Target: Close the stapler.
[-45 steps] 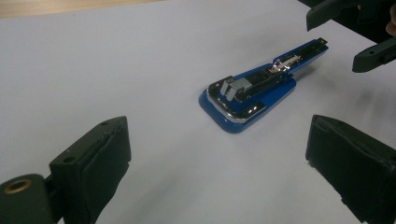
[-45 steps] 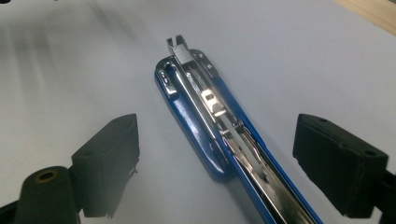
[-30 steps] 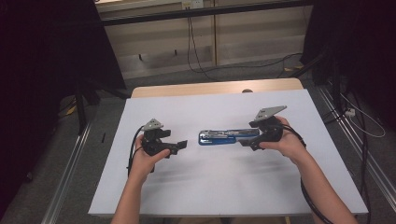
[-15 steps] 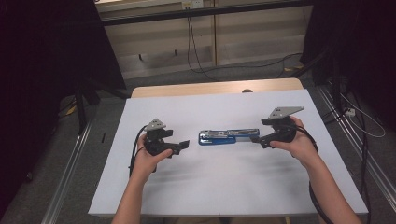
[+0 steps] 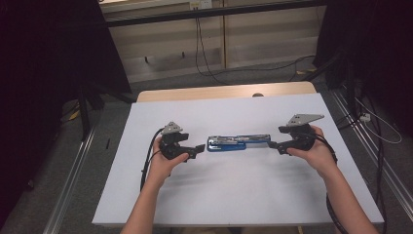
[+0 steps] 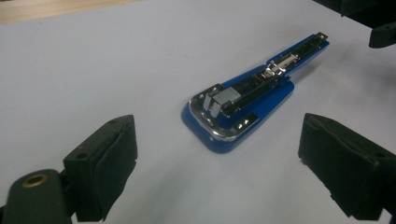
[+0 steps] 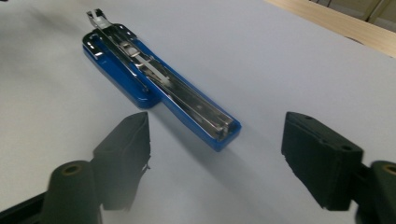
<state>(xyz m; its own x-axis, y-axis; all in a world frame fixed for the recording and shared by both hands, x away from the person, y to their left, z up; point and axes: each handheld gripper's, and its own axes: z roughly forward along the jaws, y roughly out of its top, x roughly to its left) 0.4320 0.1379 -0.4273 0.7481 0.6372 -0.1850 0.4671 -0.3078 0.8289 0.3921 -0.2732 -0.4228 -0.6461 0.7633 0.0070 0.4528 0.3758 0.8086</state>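
Lying flat mid-sheet on the white paper-covered table (image 5: 234, 195), opened blue metal stapler (image 5: 238, 143) with long axis running 9 to 3 o'clock; sitting at 3 o'clock of the left gripper (image 5: 197, 148), jaws spread apart, holding nothing; sitting at 9 o'clock of the right gripper (image 5: 272, 144), jaws likewise apart, nearly touching its narrow end; showing grey floor beyond.

Blue stapler (image 6: 243, 105) before spread gripper (image 6: 219, 172)
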